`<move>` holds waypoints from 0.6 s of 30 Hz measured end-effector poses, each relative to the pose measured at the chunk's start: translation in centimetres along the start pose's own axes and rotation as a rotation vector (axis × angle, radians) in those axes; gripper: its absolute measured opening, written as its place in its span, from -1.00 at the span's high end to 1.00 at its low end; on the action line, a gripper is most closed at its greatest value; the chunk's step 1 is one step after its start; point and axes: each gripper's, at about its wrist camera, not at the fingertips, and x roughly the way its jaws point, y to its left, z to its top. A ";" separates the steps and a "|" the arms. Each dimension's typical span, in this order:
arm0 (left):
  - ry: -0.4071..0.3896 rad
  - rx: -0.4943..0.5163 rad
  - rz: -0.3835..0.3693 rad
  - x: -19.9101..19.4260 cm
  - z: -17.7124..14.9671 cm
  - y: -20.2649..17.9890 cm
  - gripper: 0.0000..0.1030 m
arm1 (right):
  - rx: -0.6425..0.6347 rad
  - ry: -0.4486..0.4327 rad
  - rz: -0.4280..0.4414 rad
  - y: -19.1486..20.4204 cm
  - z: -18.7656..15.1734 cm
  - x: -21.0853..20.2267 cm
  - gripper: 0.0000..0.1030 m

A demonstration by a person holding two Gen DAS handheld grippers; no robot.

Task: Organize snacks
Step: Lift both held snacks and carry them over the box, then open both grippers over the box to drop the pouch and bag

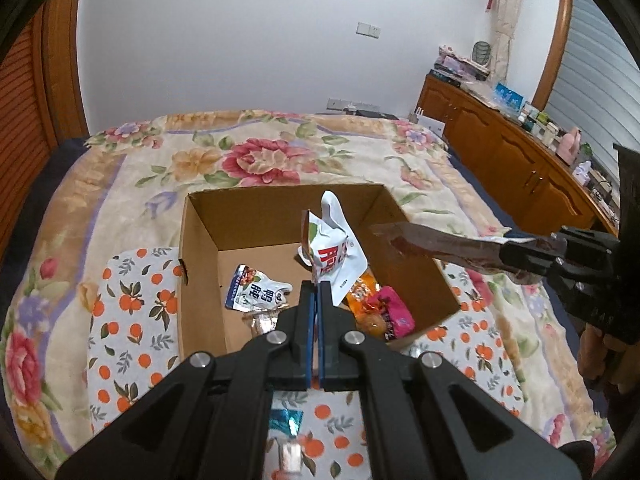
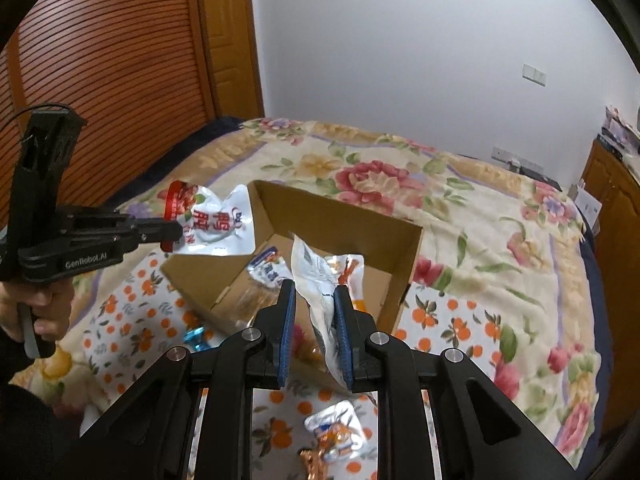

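An open cardboard box (image 1: 280,194) (image 2: 340,205) stands on an orange-print cloth (image 1: 132,300) on the bed. My left gripper (image 1: 317,285) (image 2: 172,236) is shut on the edge of a white packet with red characters (image 1: 336,248) (image 2: 212,228), held above the box's near left corner. My right gripper (image 2: 314,288) (image 1: 506,248) is shut on a second packet (image 2: 320,280) (image 1: 436,244), white on one side and reddish-brown on the other, held over the box's right rim. Inside the box lie a white-and-blue packet (image 1: 252,292), an orange packet (image 1: 360,292) and a pink one (image 1: 394,312).
A blue wrapper (image 1: 286,420) (image 2: 196,336) and a silver-and-orange packet (image 2: 332,424) lie on the cloth in front of the box. A floral bedspread (image 1: 260,156) covers the bed. A wooden dresser (image 1: 520,160) runs along the right; a louvred wardrobe door (image 2: 100,80) stands at the left.
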 end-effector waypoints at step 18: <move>0.096 -0.018 -0.006 9.0 -2.7 1.7 1.00 | -0.003 0.109 -0.019 -0.7 -1.9 12.3 0.66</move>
